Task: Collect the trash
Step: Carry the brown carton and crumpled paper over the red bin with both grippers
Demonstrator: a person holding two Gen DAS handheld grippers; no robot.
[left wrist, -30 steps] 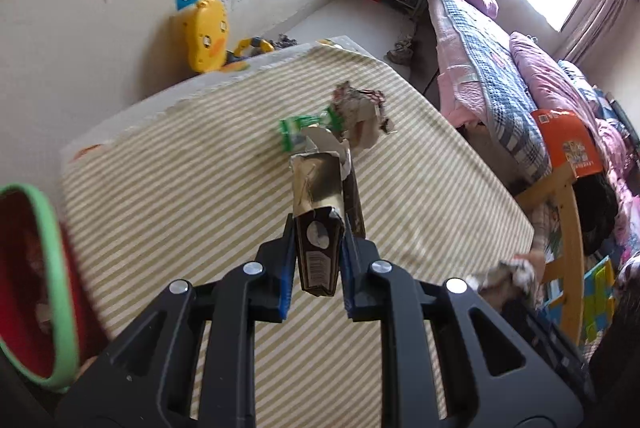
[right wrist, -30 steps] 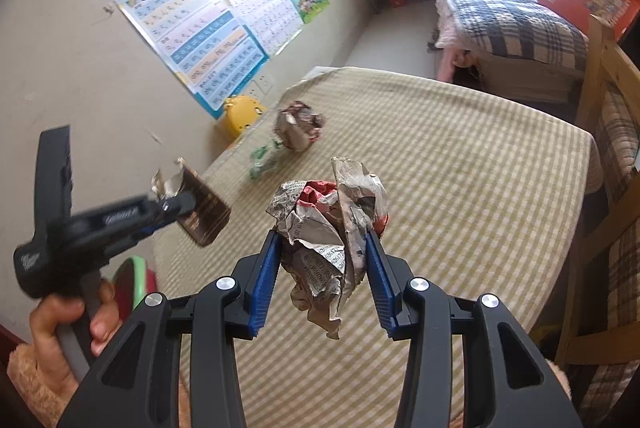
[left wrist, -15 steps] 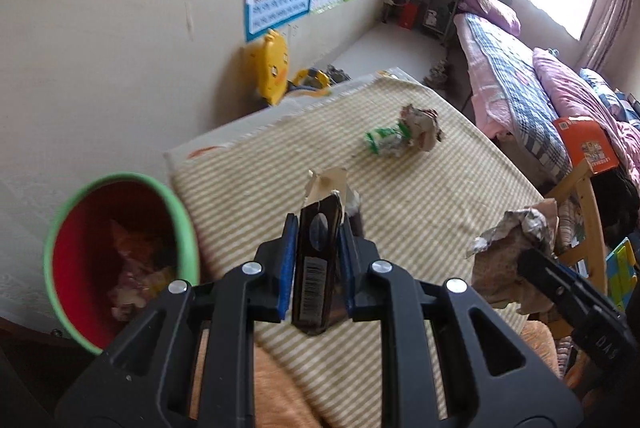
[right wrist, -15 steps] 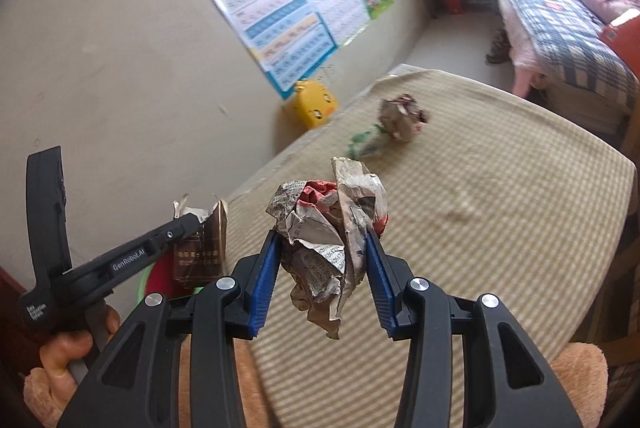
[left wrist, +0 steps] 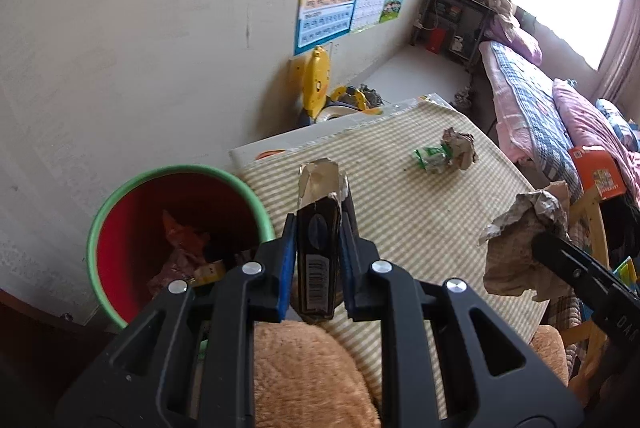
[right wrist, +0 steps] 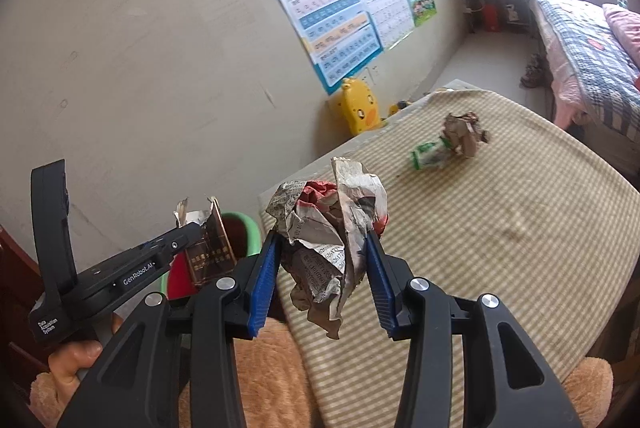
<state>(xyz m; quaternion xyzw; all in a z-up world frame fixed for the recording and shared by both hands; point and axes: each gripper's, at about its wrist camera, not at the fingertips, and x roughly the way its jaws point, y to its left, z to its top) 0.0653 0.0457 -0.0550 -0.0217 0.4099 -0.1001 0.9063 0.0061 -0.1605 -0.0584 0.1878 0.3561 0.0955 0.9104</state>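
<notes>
Bedroom setting: plain wall with learning charts (left wrist: 340, 3), a bed (left wrist: 532, 107) under a bright window, and a table (left wrist: 420, 211) under striped cloth.

Left wrist view. Left tongs (left wrist: 316, 260) are clamped on a flattened dark carton (left wrist: 320, 248), torn end pointing away, barcode toward the camera. A red bin (left wrist: 160, 228) with a green rim stands just left of and below these tongs, beside the table's edge; trash already lies inside. The carton is near the rim but does not appear to be over the opening yet. Ahead and to the right, on the cloth, a green wrapper (left wrist: 430, 155) touches a crumpled paper ball (left wrist: 460, 147). At far right the right tongs (left wrist: 536, 244) hold a newspaper wad (left wrist: 520, 240).

Right wrist view. Right tongs (right wrist: 322, 260) grip the newspaper wad (right wrist: 332, 244) between blue pads, clear of the table. To their left, the left tongs (right wrist: 200, 240) carry the carton (right wrist: 212, 252) in front of the bin (right wrist: 240, 232). The wrapper (right wrist: 428, 155) and paper ball (right wrist: 464, 135) lie well ahead on the table. A yellow duck toy (right wrist: 358, 107) sits on the floor by the wall.

Assessment: the step in hand is carrying two pieces to the bin. Next, each load needs bringing over the opening before release, the carton first, being nearer. Two items would then remain to collect.
</notes>
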